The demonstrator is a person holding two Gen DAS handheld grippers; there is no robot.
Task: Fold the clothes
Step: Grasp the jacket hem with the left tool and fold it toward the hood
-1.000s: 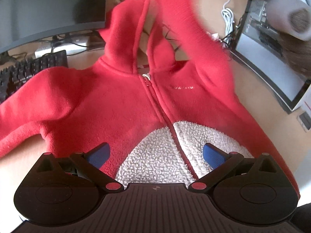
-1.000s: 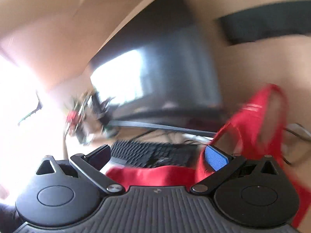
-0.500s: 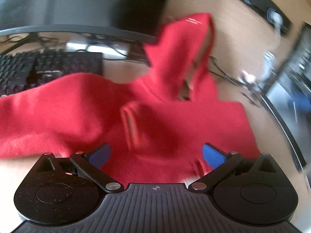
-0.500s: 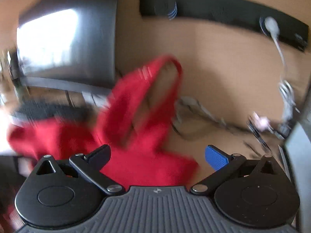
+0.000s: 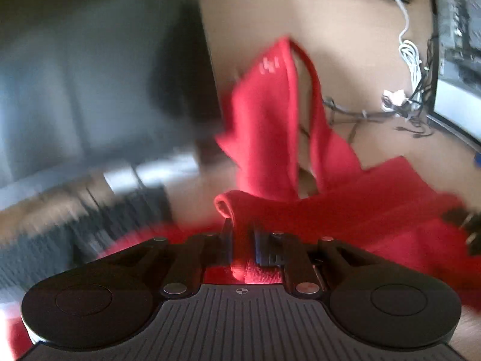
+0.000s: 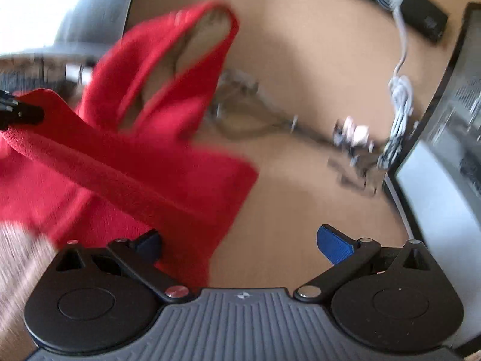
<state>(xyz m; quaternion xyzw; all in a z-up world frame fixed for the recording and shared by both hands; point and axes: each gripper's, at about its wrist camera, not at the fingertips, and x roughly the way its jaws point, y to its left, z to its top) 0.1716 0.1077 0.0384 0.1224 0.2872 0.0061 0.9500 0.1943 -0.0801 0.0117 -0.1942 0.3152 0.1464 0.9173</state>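
Two monitors (image 6: 436, 204) flank red hoodie (image 6: 126, 162).

tan wooden desk (image 6: 300, 198); dark monitor (image 5: 90, 69) left of white coiled cable (image 5: 409, 57); black power strip (image 6: 421, 3) above cable; second screen (image 6: 436, 186) right.

Left gripper (image 5: 243, 240) clamped, right gripper (image 6: 239, 245) spread wide.

In the left wrist view the two fingers stand drawn in close together at centre frame, their linkage arms folded inward, pinching a fold of the red hooded jacket (image 5: 354, 210) between them. In the right wrist view the blue-padded fingers (image 6: 333, 243) sit far apart with the linkage arms splayed outward; red cloth overlaps the left-hand finger, and nothing lies gripped between the pair. The left gripper's dark tip appears at that view's left edge.
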